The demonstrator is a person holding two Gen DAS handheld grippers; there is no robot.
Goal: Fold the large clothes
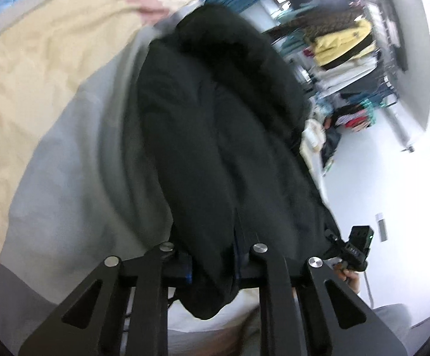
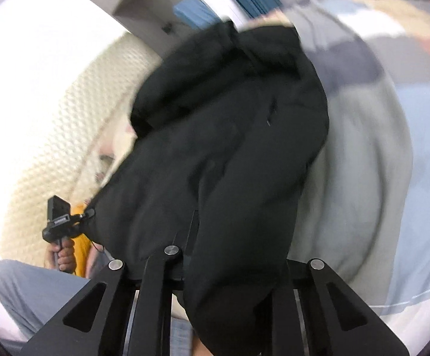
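A large black jacket hangs stretched between both grippers above a bed with a pale blue and cream cover. My left gripper is shut on one edge of the jacket, cloth bunched between its fingers. My right gripper is shut on another edge of the same jacket, which drapes over its fingertips and hides them. The right gripper shows at the lower right of the left wrist view, the left gripper at the lower left of the right wrist view.
The bed cover lies beneath and beside the jacket. A clothes rack with yellow and other garments stands by the white wall. A cream textured bedhead and a white shelf are behind.
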